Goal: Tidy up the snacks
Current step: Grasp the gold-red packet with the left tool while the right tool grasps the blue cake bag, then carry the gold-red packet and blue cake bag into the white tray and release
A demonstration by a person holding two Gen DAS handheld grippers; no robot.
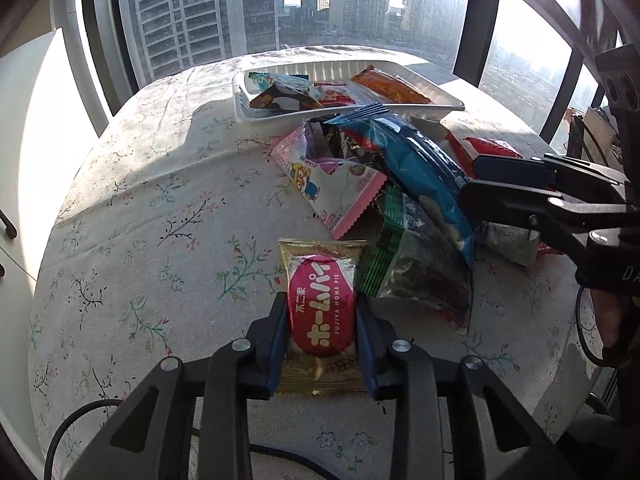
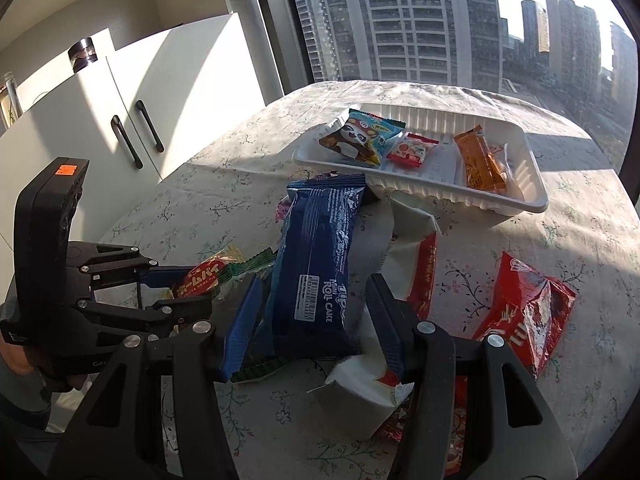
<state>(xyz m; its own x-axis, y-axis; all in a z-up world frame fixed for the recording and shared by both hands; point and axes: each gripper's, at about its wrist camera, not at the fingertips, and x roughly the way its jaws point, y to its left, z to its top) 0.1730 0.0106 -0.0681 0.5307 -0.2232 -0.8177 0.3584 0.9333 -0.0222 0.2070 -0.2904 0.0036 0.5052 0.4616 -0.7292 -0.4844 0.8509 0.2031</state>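
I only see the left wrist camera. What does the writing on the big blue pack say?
Observer: The blue pack reads "Mini Roll Cake".
Kid: Is the other gripper grabbing it?
Observer: No. The right gripper is open, with one finger on each side of the pack.
Kid: What's hiding behind that gripper?
Observer: A crinkled red packet, lying on the tablecloth to the right of the pile.
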